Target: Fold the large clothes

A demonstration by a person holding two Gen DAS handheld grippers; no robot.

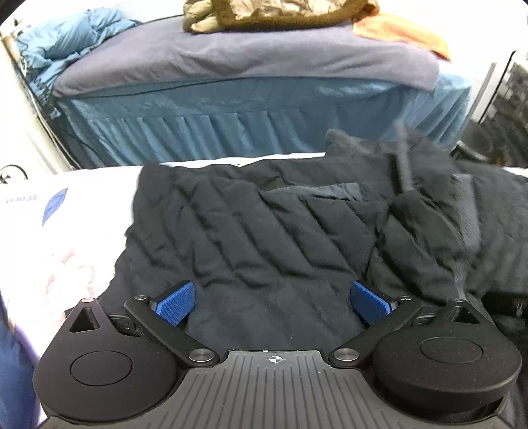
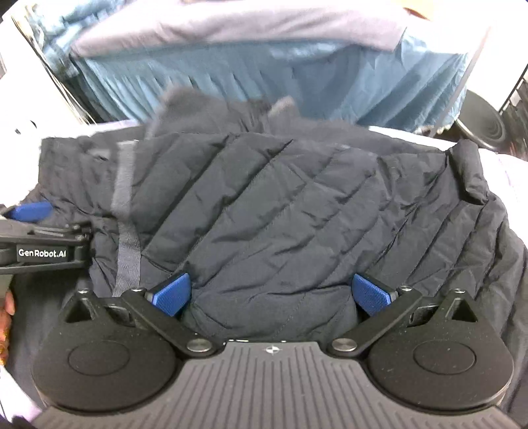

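Quilted black jacket (image 1: 264, 237) spread on a white printed bed sheet (image 1: 66, 237), just ahead of both grippers.
Left gripper (image 1: 273, 298) and right gripper (image 2: 272, 293) both have fingers released wide, jacket fabric lying between the blue pads (image 2: 173, 293); blue bed skirt (image 1: 231, 115) beyond.

Home bedroom, bed (image 1: 250, 59) with grey blanket (image 1: 297, 56), blue pleated bed skirt (image 1: 214, 128), rumpled bedding

A bed (image 1: 264, 99) stands across the back, with a pleated blue skirt (image 1: 198, 132) under a grey blanket (image 1: 231, 56). On top lie an olive-brown heap (image 1: 270, 13) and an orange cloth (image 1: 402, 33); a blue duvet (image 1: 66, 39) is bunched at the left end. Cables (image 1: 36, 85) hang beside the white wall (image 1: 19, 125). A round black stool (image 2: 485, 122) stands at the right.
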